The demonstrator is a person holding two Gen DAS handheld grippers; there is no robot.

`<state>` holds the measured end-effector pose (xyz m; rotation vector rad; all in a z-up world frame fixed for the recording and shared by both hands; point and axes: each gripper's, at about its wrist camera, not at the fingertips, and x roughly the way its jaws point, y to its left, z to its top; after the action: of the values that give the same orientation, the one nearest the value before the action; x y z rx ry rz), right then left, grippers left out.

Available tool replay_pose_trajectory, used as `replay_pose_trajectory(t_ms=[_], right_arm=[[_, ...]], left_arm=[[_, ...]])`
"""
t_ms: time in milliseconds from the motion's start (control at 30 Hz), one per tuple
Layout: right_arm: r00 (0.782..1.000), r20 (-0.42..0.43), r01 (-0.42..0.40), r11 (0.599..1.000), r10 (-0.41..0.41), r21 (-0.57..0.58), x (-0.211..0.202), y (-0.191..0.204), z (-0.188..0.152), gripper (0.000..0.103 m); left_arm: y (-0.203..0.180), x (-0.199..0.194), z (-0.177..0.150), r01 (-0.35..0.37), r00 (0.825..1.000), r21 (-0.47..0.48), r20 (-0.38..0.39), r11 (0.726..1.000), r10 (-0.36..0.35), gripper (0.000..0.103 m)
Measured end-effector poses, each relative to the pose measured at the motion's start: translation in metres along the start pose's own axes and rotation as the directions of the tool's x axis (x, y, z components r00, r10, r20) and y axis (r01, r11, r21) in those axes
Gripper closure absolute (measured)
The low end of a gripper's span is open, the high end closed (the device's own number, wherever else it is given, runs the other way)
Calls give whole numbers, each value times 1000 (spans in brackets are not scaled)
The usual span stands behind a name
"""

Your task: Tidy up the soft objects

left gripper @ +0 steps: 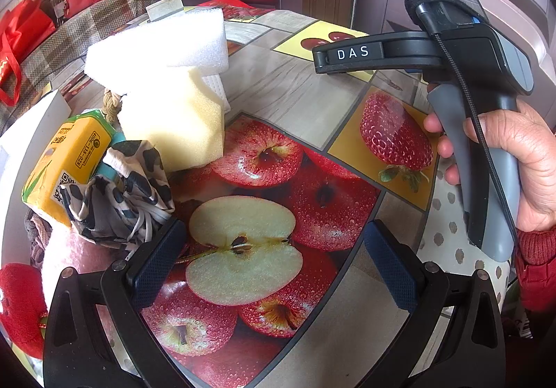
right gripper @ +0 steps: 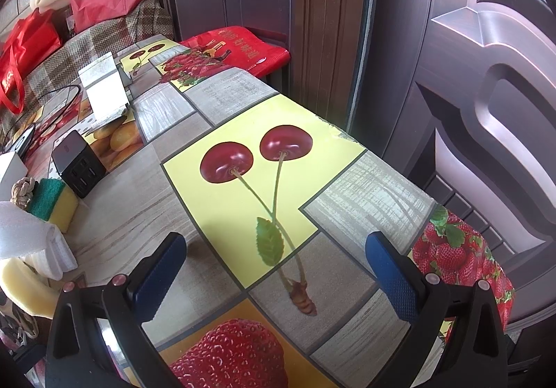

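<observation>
Left to right in the left wrist view: we have the soft pile crowded at the table (left gripper: 285, 92) edge — red plush toy (left gripper: 19, 308) lowest, then the yellow tissue pack (left gripper: 66, 158), the spotted drawstring pouch (left gripper: 121, 193), the yellow sponge (left gripper: 177, 123) and the white foam block (left gripper: 163, 40) stacked on top of it. Left gripper (left gripper: 274, 269) hangs over the printed apple, jaws apart, nothing between them; its left finger sits just beside the pouch's cords, possibly touching, the fisheye edge makes that hard to call. Risk one: if we close or sweep from here the cords snag the finger and drag the pouch, which leans on the tissue pack, so the pack could tip off the near edge. Risk two: the foam block looks only loosely perched on the sponge; pulling the sponge first probably topples it. Risk three: the right gripper (left gripper: 347, 57), held in a hand (left gripper: 514, 165), points in across the table toward the pile, so both tools heading for the same item could collide. From the right wrist view the right gripper (right gripper: 274, 280) has jaws apart and empty over the cherry print, with the green-and-yellow scrub sponge (right gripper: 52, 200) and a black charger cube (right gripper: 78, 165) far left; a careless reach could knock the cube or catch its cable.
</observation>
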<state>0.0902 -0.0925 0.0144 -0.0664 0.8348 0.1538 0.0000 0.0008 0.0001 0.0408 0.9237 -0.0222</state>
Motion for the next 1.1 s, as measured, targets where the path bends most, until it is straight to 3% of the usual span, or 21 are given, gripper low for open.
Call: replay_pose_trajectory(t_ms=[867, 933, 1100], right_arm=[[1000, 3, -11, 1000, 11, 5, -2, -1, 1, 0], [1000, 3, -12, 1000, 12, 6, -2, -1, 1, 0], [1000, 3, -10, 1000, 10, 4, -3, -1, 1, 0]], left_arm=[[-5, -3, -3, 14, 1000, 23, 6, 1000, -14, 1], [-17, -13, -7, 50, 998, 69, 22, 996, -51, 1], [-29, -62, -22, 93, 981, 154, 155, 984, -117, 1]])
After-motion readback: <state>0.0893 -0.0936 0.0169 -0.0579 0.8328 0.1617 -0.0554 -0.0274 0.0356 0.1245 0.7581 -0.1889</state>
